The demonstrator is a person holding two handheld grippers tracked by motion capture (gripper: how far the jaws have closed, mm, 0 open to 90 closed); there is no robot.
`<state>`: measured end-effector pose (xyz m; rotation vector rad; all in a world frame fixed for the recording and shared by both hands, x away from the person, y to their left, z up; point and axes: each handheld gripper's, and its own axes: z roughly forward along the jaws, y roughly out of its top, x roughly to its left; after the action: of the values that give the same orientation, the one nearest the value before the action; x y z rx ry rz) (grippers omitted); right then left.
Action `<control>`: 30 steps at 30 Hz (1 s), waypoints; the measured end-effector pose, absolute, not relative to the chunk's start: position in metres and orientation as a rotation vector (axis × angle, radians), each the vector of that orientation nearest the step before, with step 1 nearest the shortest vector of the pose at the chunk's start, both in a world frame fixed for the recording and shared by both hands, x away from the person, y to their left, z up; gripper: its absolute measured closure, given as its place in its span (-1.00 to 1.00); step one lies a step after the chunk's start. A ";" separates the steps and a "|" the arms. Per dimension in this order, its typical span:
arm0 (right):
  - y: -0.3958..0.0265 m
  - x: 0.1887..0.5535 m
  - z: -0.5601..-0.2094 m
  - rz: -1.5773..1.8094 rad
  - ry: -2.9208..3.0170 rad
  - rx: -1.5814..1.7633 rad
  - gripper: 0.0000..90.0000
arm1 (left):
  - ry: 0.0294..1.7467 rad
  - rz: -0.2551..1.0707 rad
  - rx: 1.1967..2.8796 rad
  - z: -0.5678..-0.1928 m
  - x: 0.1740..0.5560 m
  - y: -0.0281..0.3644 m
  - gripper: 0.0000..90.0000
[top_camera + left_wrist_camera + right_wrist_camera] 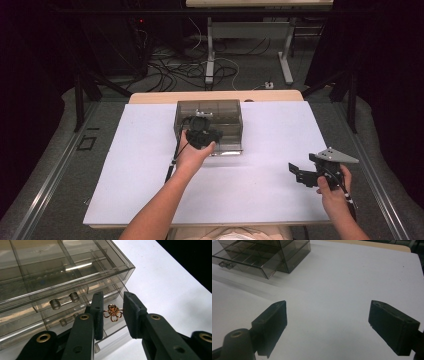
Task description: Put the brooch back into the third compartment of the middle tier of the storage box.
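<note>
Reaching over the smoky clear drawer box (209,125) near the far middle of the white counter (150,190), the left gripper (201,133) sits at the box's front, held in the person's left hand (192,155). In the left gripper view its jaws stand a little apart, with a small gold flower-shaped wire charm (113,312) in the gap between them; the charm touches or nearly touches the left jaw's inner face, and I cannot tell whether it is pinched. Behind the charm, the box's drawer fronts show small clear knobs (74,297).

Right gripper (301,173): well apart from the box, low over the counter's right side, held in the right hand (334,192), jaws spread wide with nothing between them. The right gripper view shows one low drawer (244,263) pulled partly out of the box.
</note>
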<state>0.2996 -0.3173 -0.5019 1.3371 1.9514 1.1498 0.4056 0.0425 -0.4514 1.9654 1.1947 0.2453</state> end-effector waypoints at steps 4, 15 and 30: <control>-0.318 0.299 -0.502 1.150 1.941 1.337 -0.66 | 1.193 0.245 1.970 -0.453 0.407 0.039 0.58; -0.318 0.299 -0.502 1.162 1.944 1.333 -0.66 | 1.191 0.243 1.984 -0.461 0.410 0.029 0.58; -0.318 0.300 -0.501 1.159 1.947 1.341 -0.66 | 1.191 0.238 2.010 -0.473 0.413 0.011 0.58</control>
<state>0.2995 -0.3185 -0.5014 1.3410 1.9472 1.1588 0.4126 0.0110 -0.4726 2.0102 1.1907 0.2379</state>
